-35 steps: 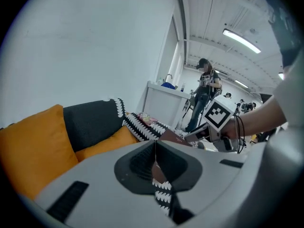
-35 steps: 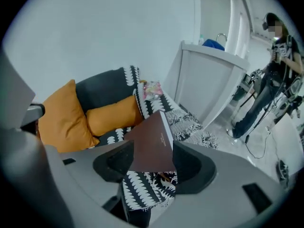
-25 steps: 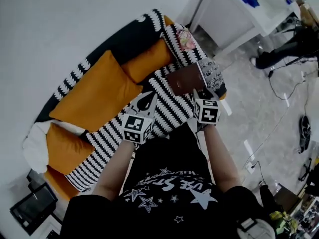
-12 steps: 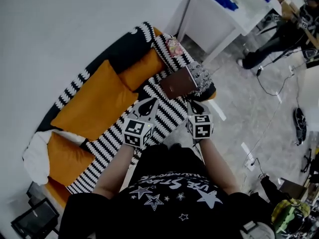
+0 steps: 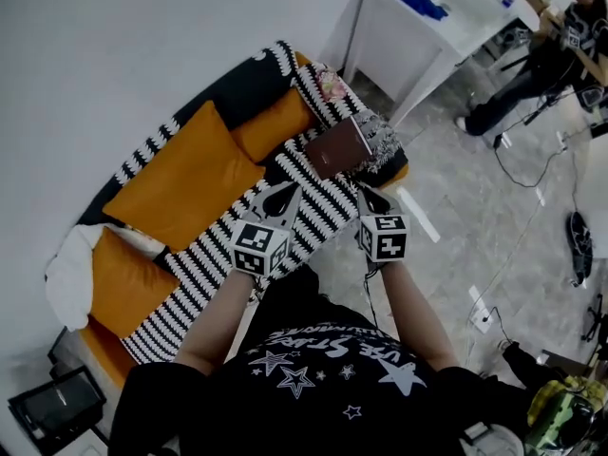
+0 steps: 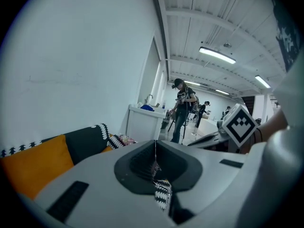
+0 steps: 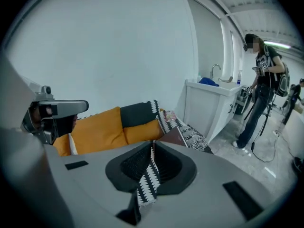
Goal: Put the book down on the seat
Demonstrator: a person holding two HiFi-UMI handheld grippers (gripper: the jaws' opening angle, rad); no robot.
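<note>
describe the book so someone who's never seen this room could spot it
Find the sofa against the white wall, draped in a black-and-white zigzag throw. At its end nearest the white counter lies the book, flat on the seat. It is the only plain dark reddish-brown rectangle there, beside grey patterned fabric.

Two tools hang over the front edge of a sofa (image 5: pixel 190 274) draped in a black-and-white striped cover. The left tool (image 5: pixel 282 198) and the right tool (image 5: pixel 370 200) point side by side at the seat, each with a marker cube behind it. The right tool's jaws have just been closing, with nothing between them. Just beyond the right tool's tips and clear of them, a brown book (image 5: pixel 334 147) lies flat on the seat, beside a patterned cloth (image 5: pixel 380 139). Beyond the left tool lean orange cushions (image 5: pixel 180 183). Far past the right tool stands a white desk (image 5: pixel 404 41).
</note>
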